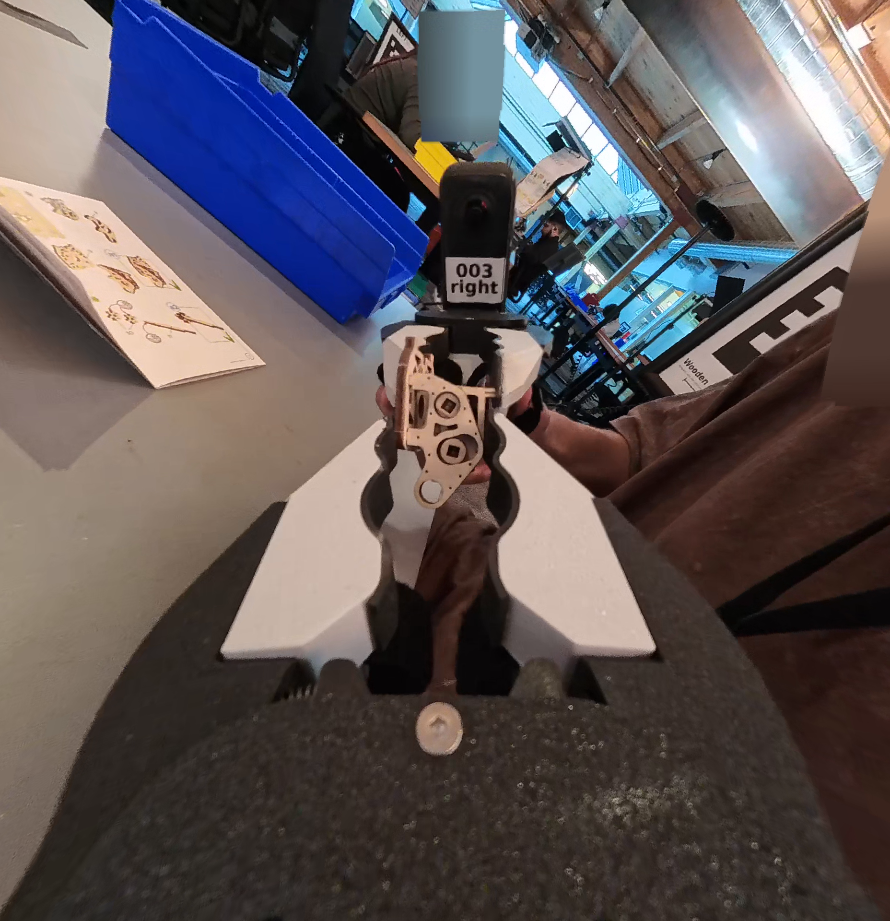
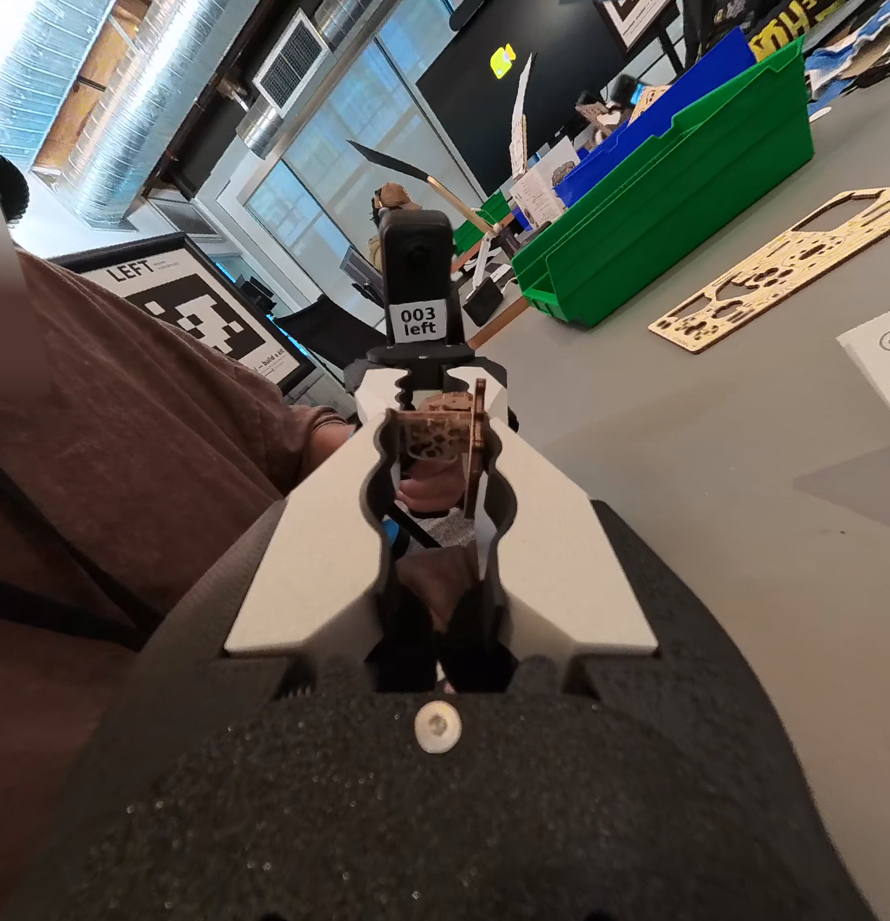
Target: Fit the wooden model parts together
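Observation:
A small light wooden model assembly (image 1: 440, 428), a flat plate with round holes and a second piece fixed to it, hangs in the air between both grippers, which face each other. My left gripper (image 1: 440, 436) is closed around its lower part. In the same view the right gripper (image 1: 463, 364) holds the upper part from the far side. In the right wrist view my right gripper (image 2: 440, 433) is closed on the assembly (image 2: 433, 436), whose plate stands edge-on by the right finger. The left gripper (image 2: 428, 393) is opposite it.
On the grey table (image 1: 134, 498) lie an open instruction booklet (image 1: 109, 279) and a blue bin (image 1: 243, 164). The right wrist view shows a green bin (image 2: 682, 239), a punched-out wooden sheet (image 2: 782, 269) and a white paper (image 2: 876, 359). A person in a brown shirt (image 1: 732, 498) is close behind. Left and right tips are no more than a few centimetres apart.

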`<action>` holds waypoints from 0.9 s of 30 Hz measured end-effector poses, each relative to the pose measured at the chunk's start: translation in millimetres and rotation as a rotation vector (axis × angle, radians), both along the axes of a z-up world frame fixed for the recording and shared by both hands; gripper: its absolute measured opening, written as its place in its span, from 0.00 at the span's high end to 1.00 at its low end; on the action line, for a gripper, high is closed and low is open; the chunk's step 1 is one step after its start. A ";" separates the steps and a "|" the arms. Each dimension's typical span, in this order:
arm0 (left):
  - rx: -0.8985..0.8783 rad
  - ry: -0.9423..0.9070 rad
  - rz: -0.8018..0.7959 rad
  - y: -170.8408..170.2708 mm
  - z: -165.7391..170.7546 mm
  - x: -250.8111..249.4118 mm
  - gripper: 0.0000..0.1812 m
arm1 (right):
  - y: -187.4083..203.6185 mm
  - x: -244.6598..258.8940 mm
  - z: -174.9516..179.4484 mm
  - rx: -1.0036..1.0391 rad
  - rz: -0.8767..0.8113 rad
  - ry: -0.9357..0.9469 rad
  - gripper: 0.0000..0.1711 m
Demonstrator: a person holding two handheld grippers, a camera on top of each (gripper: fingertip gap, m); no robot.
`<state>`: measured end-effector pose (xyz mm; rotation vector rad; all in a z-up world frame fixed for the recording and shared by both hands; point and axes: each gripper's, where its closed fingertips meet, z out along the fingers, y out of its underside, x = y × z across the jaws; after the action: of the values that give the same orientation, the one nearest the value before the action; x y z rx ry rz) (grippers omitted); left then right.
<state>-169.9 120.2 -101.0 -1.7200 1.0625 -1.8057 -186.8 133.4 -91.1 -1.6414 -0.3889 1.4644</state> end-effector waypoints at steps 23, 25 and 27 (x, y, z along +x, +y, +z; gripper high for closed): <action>0.830 0.087 -0.097 -30.3 -3.7 -14.7 0.82 | -42.3 -11.5 -4.8 0.459 0.138 -0.534 0.80; 0.879 0.114 -0.097 -31.6 -8.7 -15.3 0.82 | -44.3 -12.1 -9.8 0.463 0.144 -0.572 0.83; 0.900 0.132 -0.094 -30.8 -12.3 -15.5 0.82 | -43.5 -12.0 -13.1 0.483 0.133 -0.589 0.82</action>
<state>-185.4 89.4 -113.3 -1.2289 1.6841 -0.9775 -198.8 90.0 -104.1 -1.6293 -1.1049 0.8482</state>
